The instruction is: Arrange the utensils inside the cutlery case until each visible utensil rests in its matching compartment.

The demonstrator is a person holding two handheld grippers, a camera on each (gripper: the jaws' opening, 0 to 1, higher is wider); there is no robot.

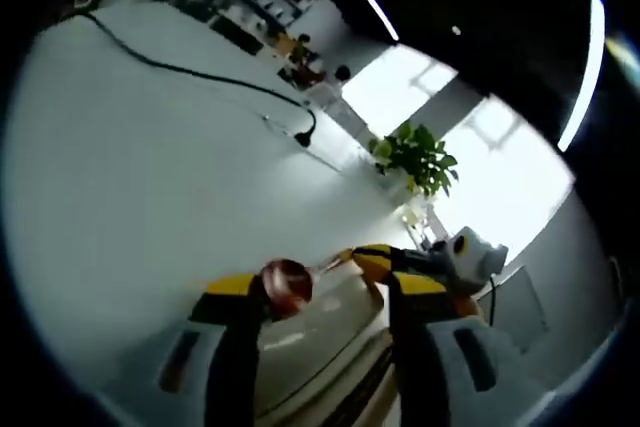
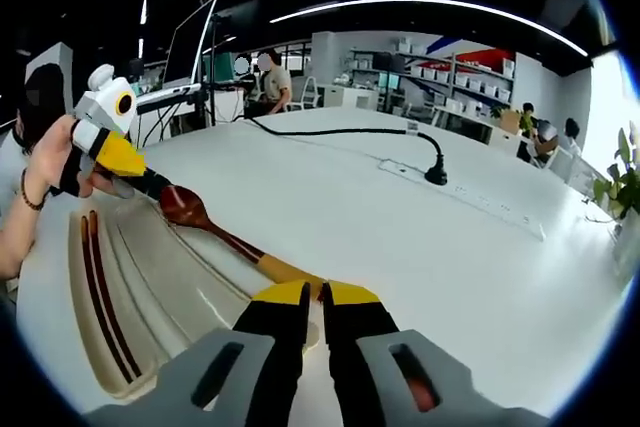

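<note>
A wooden spoon [image 2: 215,227] hangs over the cream cutlery case [image 2: 160,297], its bowl toward the left gripper. My right gripper [image 2: 315,299] is shut on the spoon's handle end. My left gripper [image 2: 148,183], held by a hand, reaches the bowl from the far side. In the left gripper view its jaws [image 1: 327,287] stand wide apart, with the spoon's bowl [image 1: 287,287] close to the left jaw. The right gripper [image 1: 375,262] comes in from the right on the handle, above the case [image 1: 320,342]. Dark chopsticks [image 2: 93,277] lie in the case's long left compartment.
The case lies on a large white table [image 2: 400,237]. A black cable and plug [image 2: 434,173] lead to a power strip toward the far side. A potted plant [image 1: 415,157] stands beyond the table's edge. People sit at desks with monitors [image 2: 190,42] in the background.
</note>
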